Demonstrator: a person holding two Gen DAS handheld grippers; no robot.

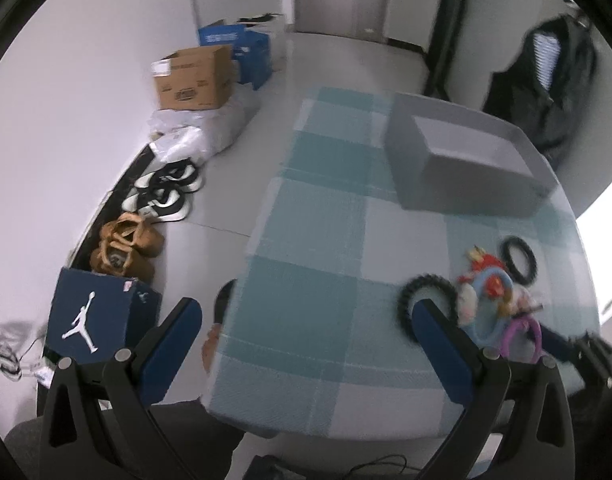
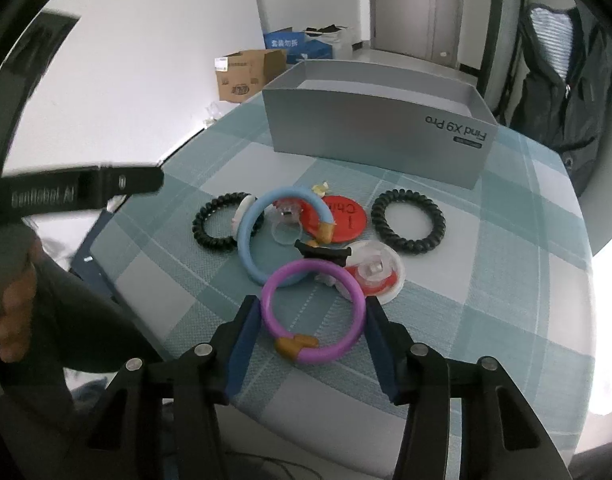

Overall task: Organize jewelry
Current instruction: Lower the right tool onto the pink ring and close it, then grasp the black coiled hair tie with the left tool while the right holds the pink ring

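We hold our right gripper low over the table, its jaws apart on either side of the purple bracelet; each blue finger sits just beside the ring, and we cannot tell if they touch it. The bracelet lies flat, its gold clasp at 6 o'clock. At 12 o'clock from it is the blue bracelet, overlapping it. At 1 o'clock a red disc shows handwriting starting "Ch", the rest unreadable. A clear-domed red-and-white piece lies just right of the purple ring. 2 black coil bands flank the pile: one at 10 o'clock, the other at 2 o'clock. Beyond, at 12 o'clock, the open grey box reads "Find X9 Pro", upside down.

Our left gripper hangs wide open with nothing between its fingers, over the table's near-left edge. On the floor at 9 o'clock stands a navy Jordan shoebox bearing the Jumpman logo.
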